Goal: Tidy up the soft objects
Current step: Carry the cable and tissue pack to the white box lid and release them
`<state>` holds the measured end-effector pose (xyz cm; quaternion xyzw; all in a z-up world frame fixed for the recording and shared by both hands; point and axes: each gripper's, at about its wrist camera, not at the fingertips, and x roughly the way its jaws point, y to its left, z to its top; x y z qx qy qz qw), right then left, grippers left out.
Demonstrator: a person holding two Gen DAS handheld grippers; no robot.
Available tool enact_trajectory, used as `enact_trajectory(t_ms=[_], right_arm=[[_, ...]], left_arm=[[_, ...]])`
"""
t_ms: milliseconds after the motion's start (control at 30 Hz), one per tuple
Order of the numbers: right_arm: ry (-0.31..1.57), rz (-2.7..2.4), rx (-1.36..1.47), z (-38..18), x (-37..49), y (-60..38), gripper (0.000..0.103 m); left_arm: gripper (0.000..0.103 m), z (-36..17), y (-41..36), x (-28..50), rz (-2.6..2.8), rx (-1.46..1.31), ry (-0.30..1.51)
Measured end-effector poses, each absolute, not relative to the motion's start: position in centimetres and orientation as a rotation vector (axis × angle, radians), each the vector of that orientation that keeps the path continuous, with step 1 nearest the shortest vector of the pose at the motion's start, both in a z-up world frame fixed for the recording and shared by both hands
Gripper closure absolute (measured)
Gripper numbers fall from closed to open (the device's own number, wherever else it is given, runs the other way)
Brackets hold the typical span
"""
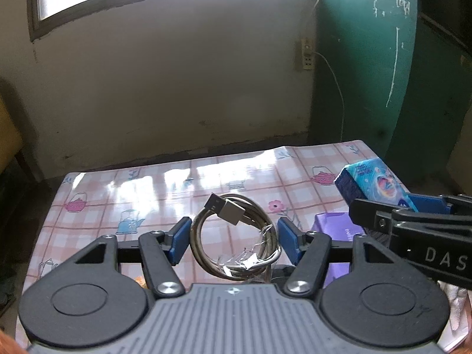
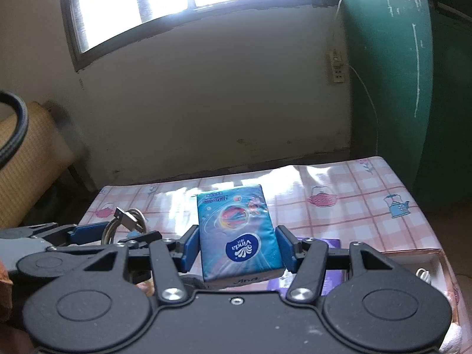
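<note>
Between my left gripper's (image 1: 233, 240) blue pads hangs a coiled cable (image 1: 234, 236), pinched across the loop. The grey cord is slick and springy, bound by a crinkled clear tie, so I judge it could squirm out sideways or uncoil if the tie gives. My right gripper (image 2: 236, 247) clamps a tissue pack (image 2: 237, 233) by its long sides; the glossy blue wrapper is soft and could buckle or slide free. Both ride above the table (image 1: 177, 183), a shiny pink checked oilcloth with teapots. A purple packet (image 1: 336, 227) lies just below, near the table's right edge.
</note>
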<state>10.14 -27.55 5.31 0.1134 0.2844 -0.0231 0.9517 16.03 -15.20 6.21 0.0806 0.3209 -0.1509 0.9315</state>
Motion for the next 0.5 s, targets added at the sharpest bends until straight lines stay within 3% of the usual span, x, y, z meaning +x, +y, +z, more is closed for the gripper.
enact_trajectory(t_ms=[500], right_arm=[[0.572,-0.103,0.249,5.0,9.9,-31.8,0.036]], left_arm=[[0.038,6.0,-19.3,16.6,-0.366,0.204,0.651]])
